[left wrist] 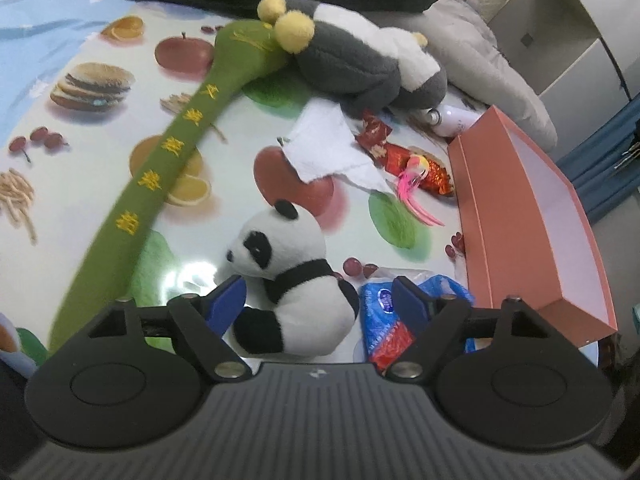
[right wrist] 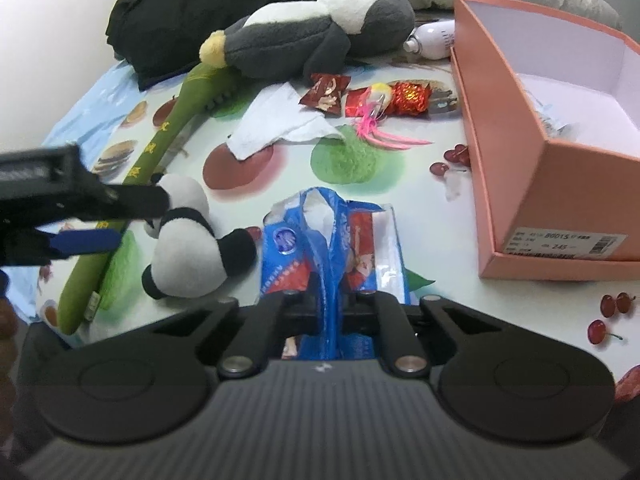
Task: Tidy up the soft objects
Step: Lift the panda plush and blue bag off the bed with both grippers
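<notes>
A small panda plush sits on the fruit-print table, between the open blue fingers of my left gripper; it also shows in the right wrist view, with the left gripper beside it. My right gripper is shut on a blue and red plastic bag, which also shows in the left wrist view. A long green plush stick lies to the left. A grey and white penguin plush lies at the back. An open pink box stands at the right.
A white cloth, red candy wrappers, a pink feather toy and a white bottle lie mid-table. A black garment and a grey cushion sit at the back.
</notes>
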Demonstrator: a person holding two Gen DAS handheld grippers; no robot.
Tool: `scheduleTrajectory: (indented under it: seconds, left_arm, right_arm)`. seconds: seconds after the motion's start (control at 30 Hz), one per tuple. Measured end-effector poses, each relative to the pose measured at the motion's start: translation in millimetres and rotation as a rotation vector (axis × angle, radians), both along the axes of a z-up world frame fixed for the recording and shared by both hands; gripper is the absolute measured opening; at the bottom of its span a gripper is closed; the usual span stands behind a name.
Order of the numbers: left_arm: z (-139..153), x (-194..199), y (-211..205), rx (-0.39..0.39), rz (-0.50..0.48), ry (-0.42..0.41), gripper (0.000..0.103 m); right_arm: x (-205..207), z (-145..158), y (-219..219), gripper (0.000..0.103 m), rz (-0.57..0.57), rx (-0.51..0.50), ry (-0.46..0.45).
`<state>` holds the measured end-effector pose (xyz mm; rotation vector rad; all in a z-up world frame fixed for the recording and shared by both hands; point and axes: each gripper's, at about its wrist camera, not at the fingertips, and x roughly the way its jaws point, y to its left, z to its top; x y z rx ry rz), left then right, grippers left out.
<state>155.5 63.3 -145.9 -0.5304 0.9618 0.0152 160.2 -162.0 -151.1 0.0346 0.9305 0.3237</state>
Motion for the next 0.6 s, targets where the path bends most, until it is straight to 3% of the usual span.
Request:
scheduleTrajectory:
  seconds: [0.17,0.43,0.6]
  left_arm:
    - [-10,12,-8,0.011,0.035,0.017,0.073]
    - [-22,34,-18,0.084,0.029,0.062,0.047]
    - [-20,35,-19,0.103,-0.006,0.049,0.043]
  right_arm:
    - [-1,2,-7,0.010,-0.022,-0.005,0.001]
    - [-2,4,-18,0.010,-0.059,0.000,0.000]
    - [-2,10,-24,0.010,-0.076,0.000,-0.014]
